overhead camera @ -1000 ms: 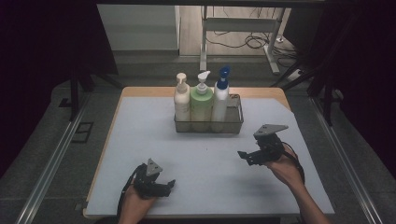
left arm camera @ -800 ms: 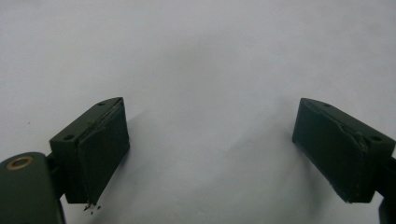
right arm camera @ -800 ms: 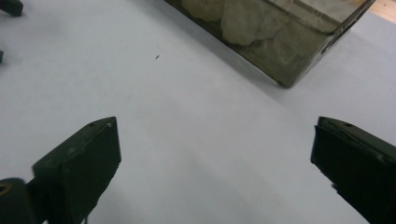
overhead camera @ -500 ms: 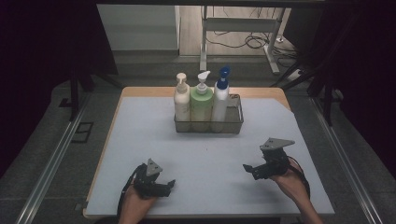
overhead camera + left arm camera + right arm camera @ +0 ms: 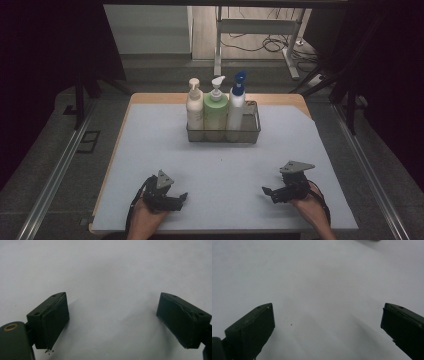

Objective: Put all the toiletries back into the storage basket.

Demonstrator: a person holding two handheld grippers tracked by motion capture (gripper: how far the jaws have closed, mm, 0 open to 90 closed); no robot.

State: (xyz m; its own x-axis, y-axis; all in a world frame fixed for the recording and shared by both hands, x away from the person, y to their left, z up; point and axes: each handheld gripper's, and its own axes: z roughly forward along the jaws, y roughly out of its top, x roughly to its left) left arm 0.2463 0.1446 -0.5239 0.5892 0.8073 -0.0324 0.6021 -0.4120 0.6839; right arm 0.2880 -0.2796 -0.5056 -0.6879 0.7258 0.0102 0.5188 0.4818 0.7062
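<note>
Resting near the table's (image 5: 150,150) front edge, left gripper (image 5: 181,198) and right gripper (image 5: 268,192) gape wide, empty; the right's jaws have just finished opening. Next move likely reaches for the bottle basket (image 5: 254,131).

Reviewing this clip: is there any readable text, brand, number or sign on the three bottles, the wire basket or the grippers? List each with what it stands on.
None can be read.
Cream pump bottle: no print legible.
Green pump bottle: no print legible.
White bottle with blue sprayer: any label is too small and dim to read.
Wire basket: no sign.
Left gripper and right gripper: no markings legible in their own views.
</note>
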